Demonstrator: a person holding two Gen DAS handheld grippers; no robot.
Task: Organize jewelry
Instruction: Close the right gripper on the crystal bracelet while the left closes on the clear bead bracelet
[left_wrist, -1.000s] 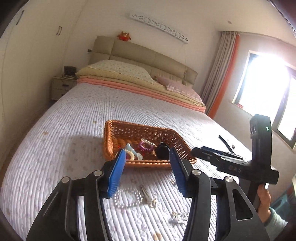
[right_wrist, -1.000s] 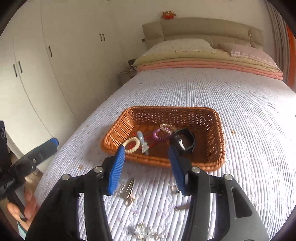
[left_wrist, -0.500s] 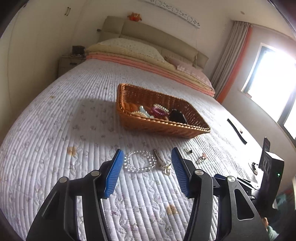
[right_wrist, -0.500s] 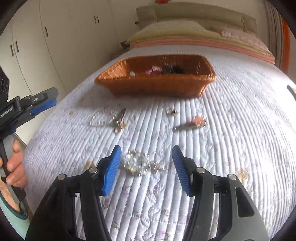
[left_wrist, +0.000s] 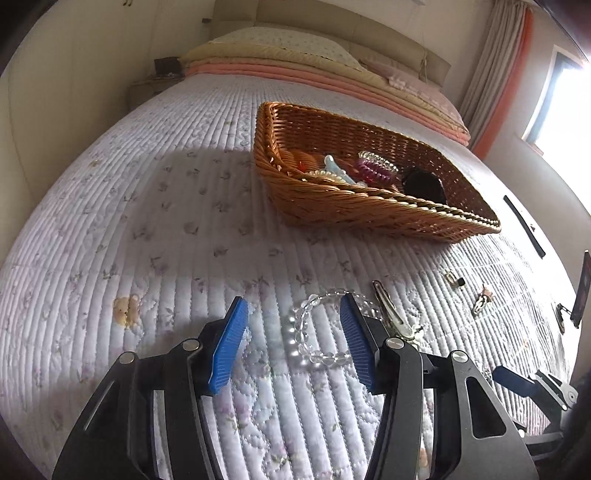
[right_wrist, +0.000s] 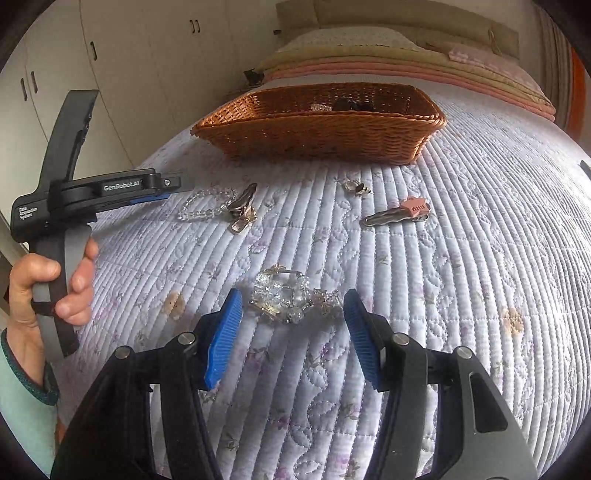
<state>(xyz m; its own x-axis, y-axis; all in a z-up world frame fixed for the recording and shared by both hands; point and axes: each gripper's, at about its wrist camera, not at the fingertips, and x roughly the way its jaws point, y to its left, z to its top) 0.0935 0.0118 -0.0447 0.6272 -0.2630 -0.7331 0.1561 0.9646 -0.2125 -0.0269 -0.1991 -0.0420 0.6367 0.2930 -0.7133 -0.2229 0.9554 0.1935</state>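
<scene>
A clear bead bracelet (left_wrist: 310, 332) lies on the quilt, and my open left gripper (left_wrist: 293, 339) hovers low with its blue pads on either side of it. A metal hair clip (left_wrist: 391, 310) lies just to its right. My open right gripper (right_wrist: 291, 332) straddles a crystal and gold brooch-like piece (right_wrist: 284, 297), just short of it. The wicker basket (left_wrist: 369, 210) beyond holds hair ties, a light clip and a black item. In the right wrist view the bracelet (right_wrist: 207, 203), the clip (right_wrist: 242, 208), a pink-ended clip (right_wrist: 399, 214) and a small earring (right_wrist: 356, 187) lie before the basket (right_wrist: 321, 129).
The bed's quilt (left_wrist: 147, 221) is white with small flowers. Pillows and folded blankets (left_wrist: 295, 62) lie at the head. A black strip (left_wrist: 524, 230) lies near the right edge of the bed. Wardrobes (right_wrist: 110, 74) stand to the left. The left gripper's body (right_wrist: 92, 195) shows at left.
Both grippers have dropped lower and closer to the quilt. The left one now brackets the bead bracelet, the right one has closed in on the crystal piece. Both stay open.
</scene>
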